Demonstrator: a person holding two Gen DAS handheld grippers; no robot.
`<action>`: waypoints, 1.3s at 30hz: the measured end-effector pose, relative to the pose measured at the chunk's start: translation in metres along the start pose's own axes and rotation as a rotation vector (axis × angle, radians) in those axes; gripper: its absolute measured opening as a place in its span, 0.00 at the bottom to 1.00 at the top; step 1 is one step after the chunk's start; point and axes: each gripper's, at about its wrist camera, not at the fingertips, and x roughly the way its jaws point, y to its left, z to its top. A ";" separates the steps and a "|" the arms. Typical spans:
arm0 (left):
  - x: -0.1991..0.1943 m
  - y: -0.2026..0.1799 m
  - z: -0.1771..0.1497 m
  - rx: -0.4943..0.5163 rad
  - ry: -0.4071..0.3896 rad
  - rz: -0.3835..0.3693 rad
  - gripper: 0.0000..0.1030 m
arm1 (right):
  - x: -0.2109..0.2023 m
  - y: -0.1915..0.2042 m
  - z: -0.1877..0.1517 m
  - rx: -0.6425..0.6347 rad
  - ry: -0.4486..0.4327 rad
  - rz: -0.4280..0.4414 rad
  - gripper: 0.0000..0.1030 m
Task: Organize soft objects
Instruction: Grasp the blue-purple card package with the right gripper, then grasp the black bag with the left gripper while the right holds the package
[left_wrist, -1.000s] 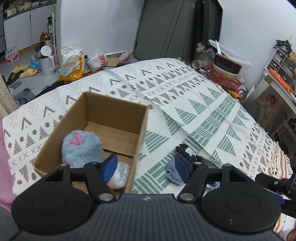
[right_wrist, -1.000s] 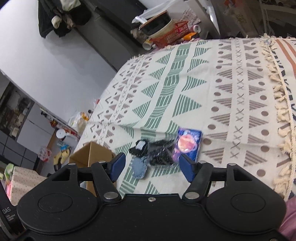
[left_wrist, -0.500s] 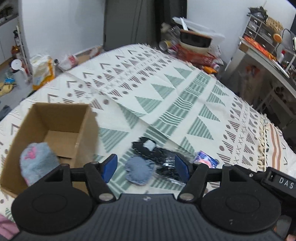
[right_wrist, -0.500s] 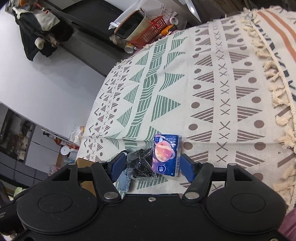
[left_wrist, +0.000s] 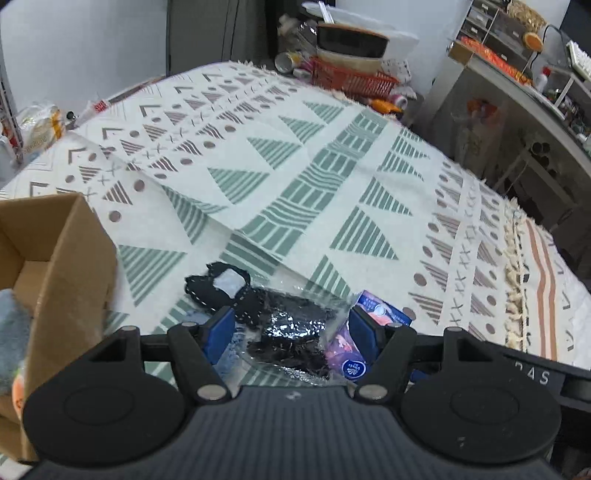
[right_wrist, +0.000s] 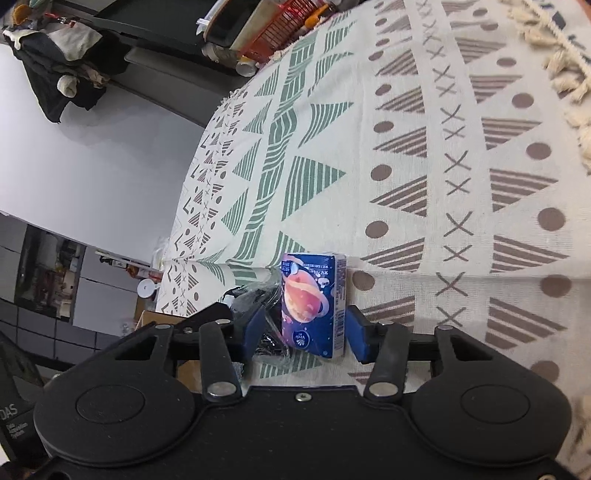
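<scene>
A clear bag of black items (left_wrist: 291, 328) lies on the patterned cloth between the fingers of my open left gripper (left_wrist: 290, 330). A black fabric piece with a white patch (left_wrist: 218, 286) lies just beyond it. A blue tissue pack with a planet print (right_wrist: 314, 302) lies between the fingers of my open right gripper (right_wrist: 306, 328); it also shows in the left wrist view (left_wrist: 373, 314). The cardboard box (left_wrist: 70, 251) stands at the left, with a grey fluffy toy (left_wrist: 11, 339) inside.
The patterned cloth (left_wrist: 332, 166) covers the whole surface, with a fringed edge (left_wrist: 517, 258) at the right. A red basket and bowls (left_wrist: 351, 74) stand beyond the far edge. A shelf unit (left_wrist: 524, 74) is at the right.
Both grippers have moved in on the pile. The left swung right from the box to the clear bag. The right closed in on the tissue pack, which now sits between its fingers.
</scene>
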 end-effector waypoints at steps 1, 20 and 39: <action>0.004 0.000 0.000 -0.004 0.010 0.001 0.64 | 0.002 -0.002 0.001 0.007 0.004 0.004 0.47; 0.050 -0.001 -0.009 0.021 0.056 0.025 0.57 | 0.023 -0.019 0.006 0.044 0.038 0.035 0.41; -0.003 0.016 -0.010 -0.037 -0.007 -0.018 0.41 | -0.006 0.011 -0.011 -0.073 -0.053 -0.047 0.21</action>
